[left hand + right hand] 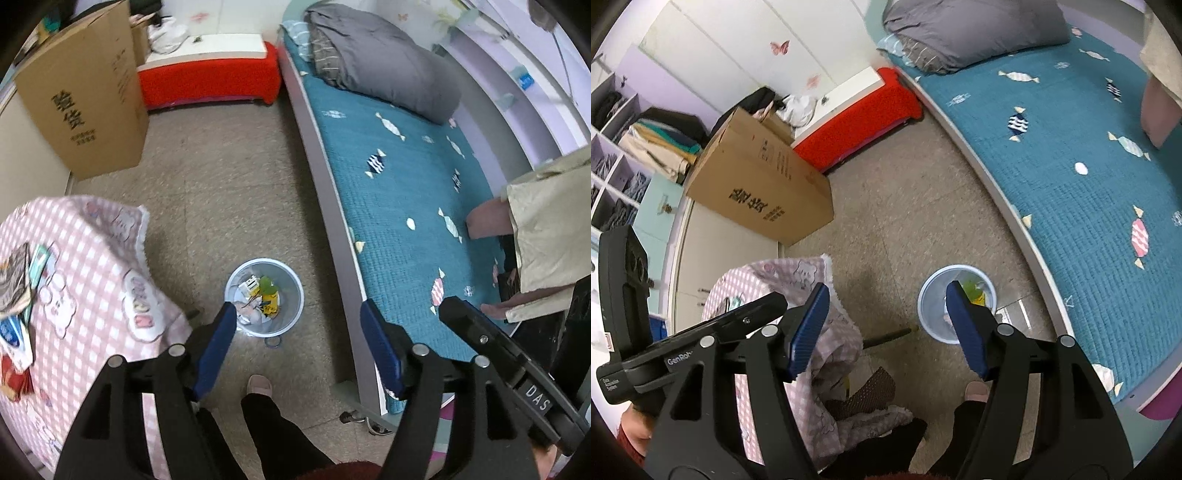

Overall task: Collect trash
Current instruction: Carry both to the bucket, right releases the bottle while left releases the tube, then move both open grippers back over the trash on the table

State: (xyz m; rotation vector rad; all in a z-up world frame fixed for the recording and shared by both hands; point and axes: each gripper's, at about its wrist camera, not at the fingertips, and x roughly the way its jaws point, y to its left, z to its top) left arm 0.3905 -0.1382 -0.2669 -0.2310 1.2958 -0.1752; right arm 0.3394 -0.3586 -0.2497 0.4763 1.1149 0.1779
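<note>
A: Why does the bed [399, 192] take up the whole right side?

B: It lines the wall, and its teal quilt with the candy print is kept clear except for a grey duvet [376, 62] bundled at the head end — probably pushed there to free the surface. A person in a beige garment [546, 236] sits near the foot.

A: And the cardboard box [85, 99]?

B: It stands on end against the cupboard, out of the walkway. Large black Chinese characters run down its face, 验货, with smaller print beneath that is too fine to read.

A: The table?

B: A pink checked cloth [92, 266] with cartoon bears covers it. Packets and papers lie on its far edge — likely trash not yet gathered, though their labels are illegible.

A: Where does the trash go?

B: Into the pale blue bin [291, 295] on the floor between table and bed, within easy reach of both. It already holds a green and yellow wrapper [269, 295] and white scraps. A small ring lies on the floor just beside it.

A: The tools?

B: The left gripper [299, 332] hangs above the bin with its blue pads spread and nothing between them. The right gripper [886, 325] is likewise spread and empty. Its body reads "DAS" in the left view; the left one shows "GenRob", cut off, in the right view.

A: So the step in hand?

B: Judging by the empty jaws over the bin, a drop looks done and more remains on the table.
</note>
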